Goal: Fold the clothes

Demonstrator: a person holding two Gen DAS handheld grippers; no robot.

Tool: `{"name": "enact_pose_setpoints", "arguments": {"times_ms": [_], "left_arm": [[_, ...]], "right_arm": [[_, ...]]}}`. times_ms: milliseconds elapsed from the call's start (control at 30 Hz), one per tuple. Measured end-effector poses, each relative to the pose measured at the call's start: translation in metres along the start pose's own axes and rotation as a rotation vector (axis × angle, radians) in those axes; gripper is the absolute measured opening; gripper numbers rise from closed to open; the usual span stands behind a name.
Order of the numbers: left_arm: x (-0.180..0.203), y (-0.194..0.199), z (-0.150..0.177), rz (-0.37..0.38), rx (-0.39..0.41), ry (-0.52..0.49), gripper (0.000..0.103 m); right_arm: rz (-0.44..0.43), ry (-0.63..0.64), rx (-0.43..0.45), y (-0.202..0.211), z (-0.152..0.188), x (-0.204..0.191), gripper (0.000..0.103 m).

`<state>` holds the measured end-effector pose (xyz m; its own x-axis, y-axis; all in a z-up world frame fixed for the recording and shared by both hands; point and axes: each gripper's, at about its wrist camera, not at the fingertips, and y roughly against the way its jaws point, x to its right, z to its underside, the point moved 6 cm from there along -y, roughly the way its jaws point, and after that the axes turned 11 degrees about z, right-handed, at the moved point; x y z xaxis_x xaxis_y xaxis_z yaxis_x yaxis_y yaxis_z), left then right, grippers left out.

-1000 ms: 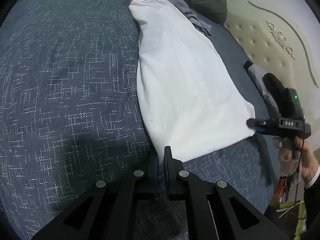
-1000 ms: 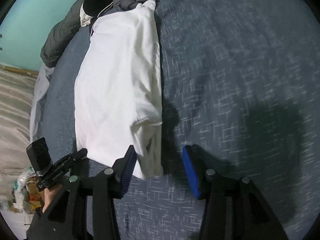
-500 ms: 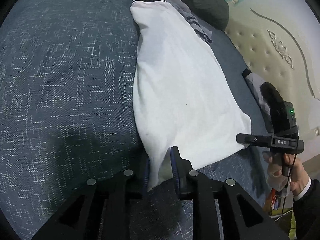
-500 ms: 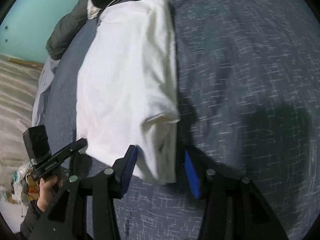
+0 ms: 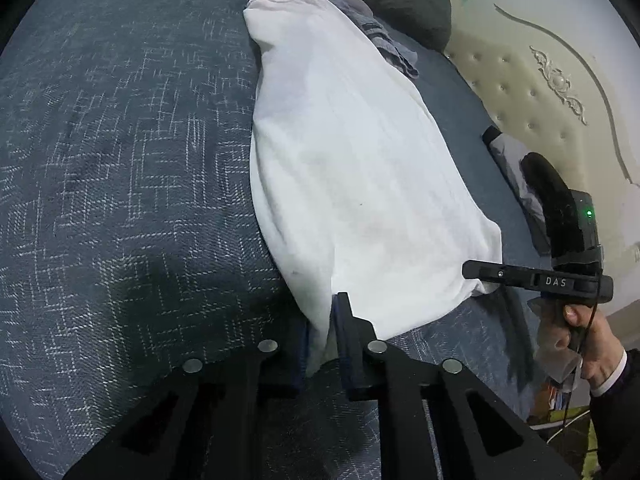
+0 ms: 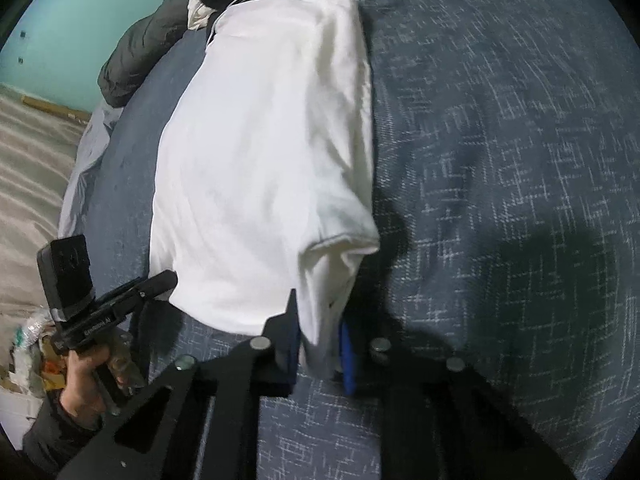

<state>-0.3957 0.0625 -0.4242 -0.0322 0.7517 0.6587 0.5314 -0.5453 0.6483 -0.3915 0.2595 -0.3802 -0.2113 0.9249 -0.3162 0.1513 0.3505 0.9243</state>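
Between each gripper's fingers: white polo shirt, soft, light, limp; left gripper and right gripper pinch its near hem corners.

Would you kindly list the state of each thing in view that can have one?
white shirt: folded lengthwise, flat on the bed, both near corners pinched.
left gripper: shut on the shirt's corner.
right gripper: shut on the other corner.
dark clothes pile: unfolded, heaped beyond the shirt.
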Motion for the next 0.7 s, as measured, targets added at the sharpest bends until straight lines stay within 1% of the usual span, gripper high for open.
{"name": "enact_pose_setpoints", "arguments": {"times_ms": [33,133,300,500,700], "left_arm": [[0.003,0.001,-0.002,0.002,-0.001,-0.01,0.007],[0.016,0.01,-0.012,0.021,0.005,-0.025,0.007],[0.038,0.028,-0.032,0.052,0.016,-0.049,0.006],[0.075,0.061,-0.069,0.062,0.04,-0.063,0.006],[0.108,0.089,-0.1,0.047,0.056,-0.077,0.006]], "right_arm": [[0.002,0.003,0.002,0.0,-0.001,-0.003,0.01],[0.0,0.011,0.012,0.003,-0.005,-0.011,0.009],[-0.053,0.011,0.052,0.031,-0.021,-0.019,0.008],[-0.099,0.009,0.104,0.077,-0.049,-0.034,0.008],[-0.12,0.014,0.135,0.136,-0.077,-0.028,0.008]]}}
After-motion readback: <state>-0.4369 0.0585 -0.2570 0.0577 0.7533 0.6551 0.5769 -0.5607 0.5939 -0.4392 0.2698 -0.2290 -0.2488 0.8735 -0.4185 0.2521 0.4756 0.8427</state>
